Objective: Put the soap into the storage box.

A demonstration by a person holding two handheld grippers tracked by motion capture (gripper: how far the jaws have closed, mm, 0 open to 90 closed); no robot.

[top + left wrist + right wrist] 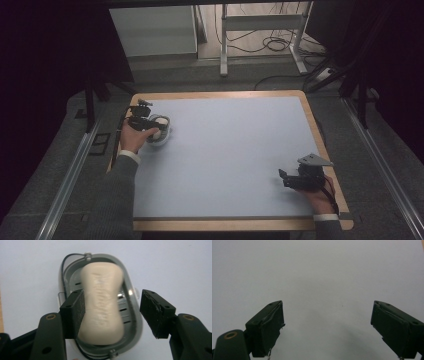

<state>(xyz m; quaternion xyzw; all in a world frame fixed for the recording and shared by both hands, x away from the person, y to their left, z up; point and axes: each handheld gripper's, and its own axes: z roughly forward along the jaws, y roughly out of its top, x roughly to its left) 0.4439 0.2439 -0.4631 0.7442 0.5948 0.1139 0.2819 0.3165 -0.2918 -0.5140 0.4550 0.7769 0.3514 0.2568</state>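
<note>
Soap (103, 307) sits in its dish (130, 282) at far-left bench (225, 150). Left hand-held gripper (112, 312) straddles it, released, one pad touching, likely mid-placement. Right hand-held gripper (327, 325) idles near right, released, empty.

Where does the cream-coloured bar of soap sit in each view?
High view: the cream-coloured bar of soap lies far left, under the left gripper.
Left gripper view: centre, in the grey oval soap dish.
Right gripper view: absent.
Shared landmark: pale blue table top.
</note>
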